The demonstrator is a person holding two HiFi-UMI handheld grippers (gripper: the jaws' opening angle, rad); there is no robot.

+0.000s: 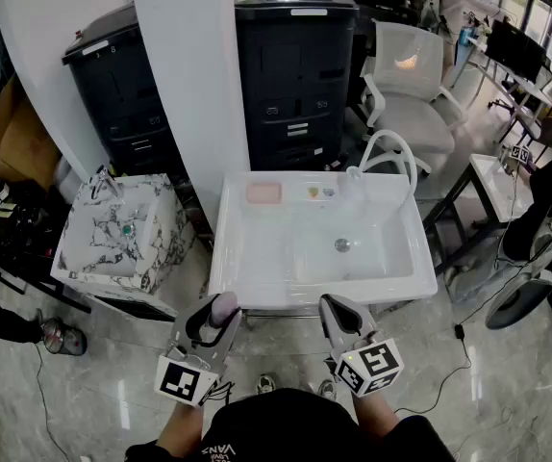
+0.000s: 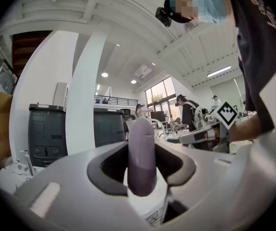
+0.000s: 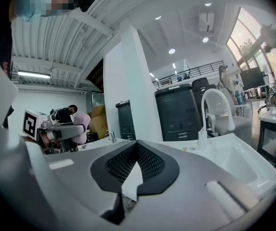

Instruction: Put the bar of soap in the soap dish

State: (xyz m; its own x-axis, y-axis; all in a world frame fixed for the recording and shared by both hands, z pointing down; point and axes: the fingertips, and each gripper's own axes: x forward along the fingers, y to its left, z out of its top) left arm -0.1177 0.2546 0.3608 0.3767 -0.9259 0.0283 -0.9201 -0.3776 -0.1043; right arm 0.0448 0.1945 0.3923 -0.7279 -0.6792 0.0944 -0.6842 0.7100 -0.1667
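Setting: open-plan office doubling as a test lab, not a bathroom.

- Two large black office copiers point(image 1: 295, 75) stand against a white column point(image 1: 189, 85).
- White mesh office chair point(image 1: 411, 85) behind them; further back, desks with monitors point(image 1: 516, 51) and a person point(image 1: 459, 3) standing there.
- White sink basin point(image 1: 324, 292) with a faucet point(image 1: 391, 147) stands free on a frame in the open floor; a marble-pattern basin point(image 1: 165, 229) sits beside it.
- Polished stone floor point(image 1: 93, 393), loose cables point(image 1: 468, 354) across it, cardboard boxes point(image 1: 21, 138) at the left.
- Right gripper view: high ceiling with round lights point(image 3: 171, 51), mezzanine railing point(image 3: 191, 73), tall windows point(image 3: 246, 37).
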